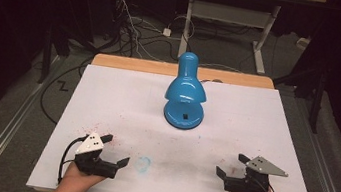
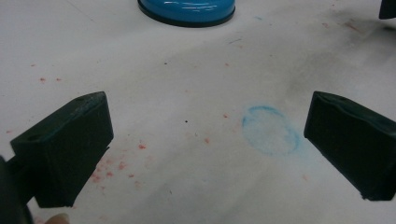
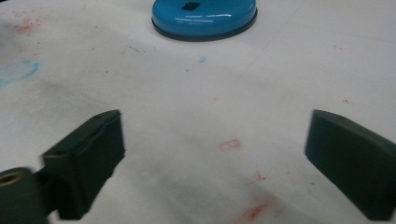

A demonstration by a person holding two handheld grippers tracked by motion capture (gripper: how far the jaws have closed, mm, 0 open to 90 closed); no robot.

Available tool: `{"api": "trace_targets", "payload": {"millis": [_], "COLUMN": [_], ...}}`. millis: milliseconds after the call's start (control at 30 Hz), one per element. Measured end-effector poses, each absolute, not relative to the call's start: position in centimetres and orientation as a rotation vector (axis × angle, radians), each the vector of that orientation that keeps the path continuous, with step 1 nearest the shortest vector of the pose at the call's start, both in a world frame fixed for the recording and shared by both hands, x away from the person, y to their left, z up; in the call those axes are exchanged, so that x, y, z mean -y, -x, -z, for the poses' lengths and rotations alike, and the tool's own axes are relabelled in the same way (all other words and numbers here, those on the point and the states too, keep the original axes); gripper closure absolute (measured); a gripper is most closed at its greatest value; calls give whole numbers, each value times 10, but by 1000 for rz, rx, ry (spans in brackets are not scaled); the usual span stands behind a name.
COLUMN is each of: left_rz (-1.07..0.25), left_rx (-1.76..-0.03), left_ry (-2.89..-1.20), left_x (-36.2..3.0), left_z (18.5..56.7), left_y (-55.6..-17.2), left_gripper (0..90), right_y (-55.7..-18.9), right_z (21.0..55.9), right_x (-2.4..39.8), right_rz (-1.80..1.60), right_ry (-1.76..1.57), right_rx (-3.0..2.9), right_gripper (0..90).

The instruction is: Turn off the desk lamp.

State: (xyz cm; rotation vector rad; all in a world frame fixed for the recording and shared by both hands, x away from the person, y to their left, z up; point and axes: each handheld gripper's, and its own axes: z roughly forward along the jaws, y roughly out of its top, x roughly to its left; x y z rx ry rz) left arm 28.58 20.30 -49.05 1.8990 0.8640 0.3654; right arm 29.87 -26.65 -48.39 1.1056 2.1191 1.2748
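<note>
Both grippers, the left gripper (image 1: 114,150) and the right gripper (image 1: 229,166), rested near the front edge of the white paper-covered table (image 1: 108,92) with jaws spread wide and nothing between them. Well ahead, between the two, the glossy blue desk lamp (image 1: 187,91) stood upright on its round base, untouched. Judging by that, all of the handling was left to do.

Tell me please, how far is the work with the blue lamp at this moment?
Nothing looks done yet. The blue lamp stands upright at the far middle of the white table, untouched. Nothing is in hand: the left gripper and the right gripper rest near the front edge, jaws open and empty, well apart from the lamp. Reaching for the lamp and handling it is probably all still left.
</note>
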Motion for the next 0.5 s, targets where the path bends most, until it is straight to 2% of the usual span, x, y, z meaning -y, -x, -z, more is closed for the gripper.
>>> {"api": "trace_targets", "payload": {"millis": [500], "left_rz": [-362], "left_rx": [-868], "left_ry": [-1903], "left_x": [-202], "left_z": [492], "left_y": [-286], "left_gripper": [7], "right_y": [-295], "right_z": [483], "right_x": [270], "right_rz": [-1317], "right_ry": [-1077], "right_rx": [-2045], "right_gripper": [7]}}
